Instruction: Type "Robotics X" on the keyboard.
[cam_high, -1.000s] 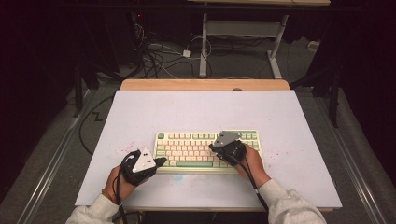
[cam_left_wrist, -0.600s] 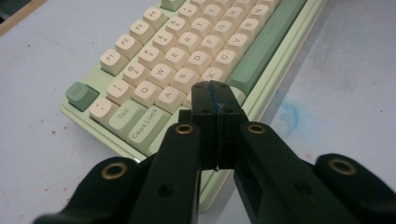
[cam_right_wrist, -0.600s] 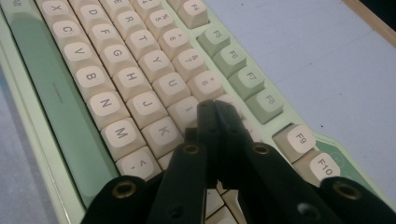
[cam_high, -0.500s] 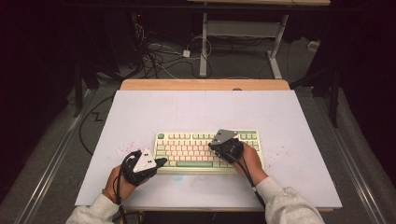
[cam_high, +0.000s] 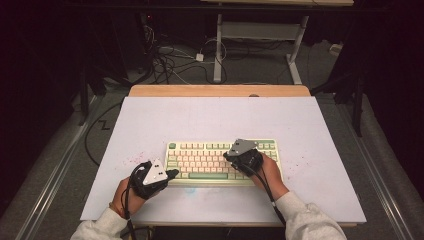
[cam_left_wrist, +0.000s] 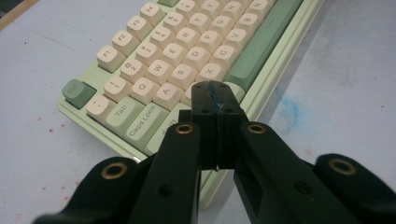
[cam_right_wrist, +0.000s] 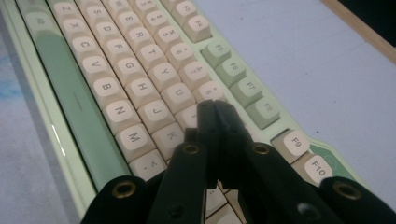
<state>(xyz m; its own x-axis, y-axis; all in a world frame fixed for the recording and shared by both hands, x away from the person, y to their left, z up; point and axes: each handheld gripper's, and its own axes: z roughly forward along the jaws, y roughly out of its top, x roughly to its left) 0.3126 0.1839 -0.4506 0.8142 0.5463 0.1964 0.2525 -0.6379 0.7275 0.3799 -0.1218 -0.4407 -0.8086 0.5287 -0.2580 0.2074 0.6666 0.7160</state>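
Both tongs pinched closed on nothing: left tongs hovering at the keyboard's near-left corner by Z/X, right tongs poking over the J/K/I patch. Guessing typing, progress impossible to judge. Keyboard sitting mid-desk.

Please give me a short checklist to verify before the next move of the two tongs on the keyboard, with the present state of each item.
1. Left tongs shut, nothing held: ok.
2. Right tongs shut, nothing held: ok.
3. Left tongs over the keyboard, near its lower left keys by X: ok.
4. Right tongs over the keys, around the I and K area: ok.
5. Keyboard lies flat on the white table: ok.
6. Which key each tip touches, or whether it presses: cannot tell.
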